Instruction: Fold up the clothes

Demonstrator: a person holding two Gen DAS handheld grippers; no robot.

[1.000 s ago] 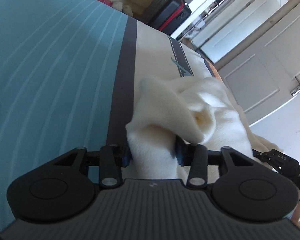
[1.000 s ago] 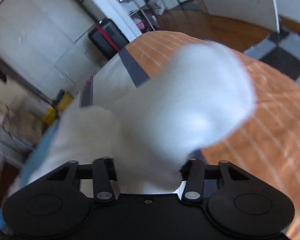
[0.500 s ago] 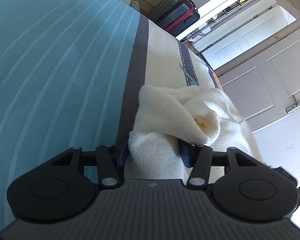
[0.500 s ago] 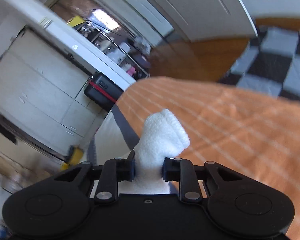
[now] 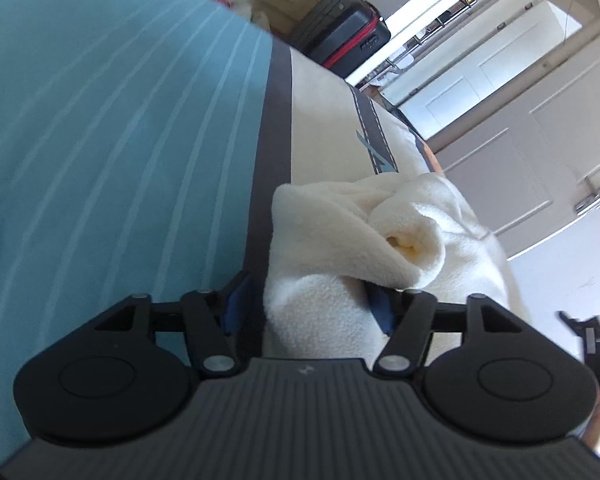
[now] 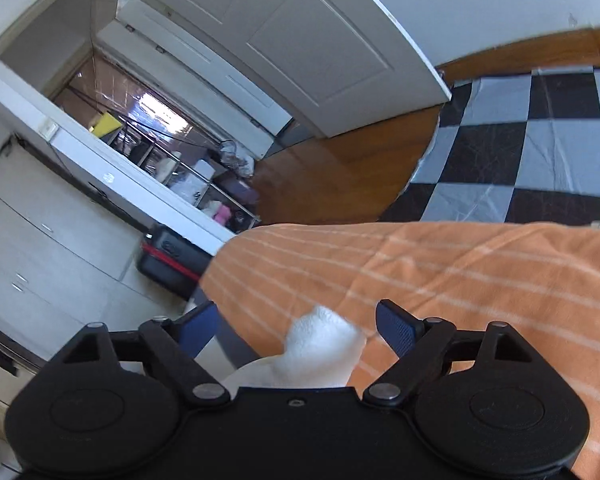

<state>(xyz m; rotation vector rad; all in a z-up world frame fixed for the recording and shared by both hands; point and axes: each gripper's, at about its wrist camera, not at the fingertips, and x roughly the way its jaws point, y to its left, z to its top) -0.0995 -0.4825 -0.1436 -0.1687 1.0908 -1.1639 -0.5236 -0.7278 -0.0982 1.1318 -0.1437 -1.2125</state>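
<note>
- Release step, by the look of it: both grippers letting go of the cream fleece garment, laid in a bunched heap on the bed.
- Left gripper nearest in its own view, jaws opening; fleece between the blue pads, with a gap showing on the left side and the right pad tucked under a fold, so no firm pinch now.
- Right gripper with jaws opening and wide apart; white tip of the same fleece poking up between the pads without touching either.
- Garment lying across the dark band and cream panel of the bedspread, teal stripes to one side, orange stripes to the other.
- Fold judged far from finished: cloth rumpled and rolled, no flat layers or straight edges visible.
- Next move probably calls for backing both grippers clear without dragging the pile, then finding an edge or corner to spread flat; loose fluffy cloth likely to cling to the pads.
- Farther off, black suitcase with red trim on the floor, shut, contents unseen.
- Beyond the open door, wire shelves holding small household items, too small to name.
</note>
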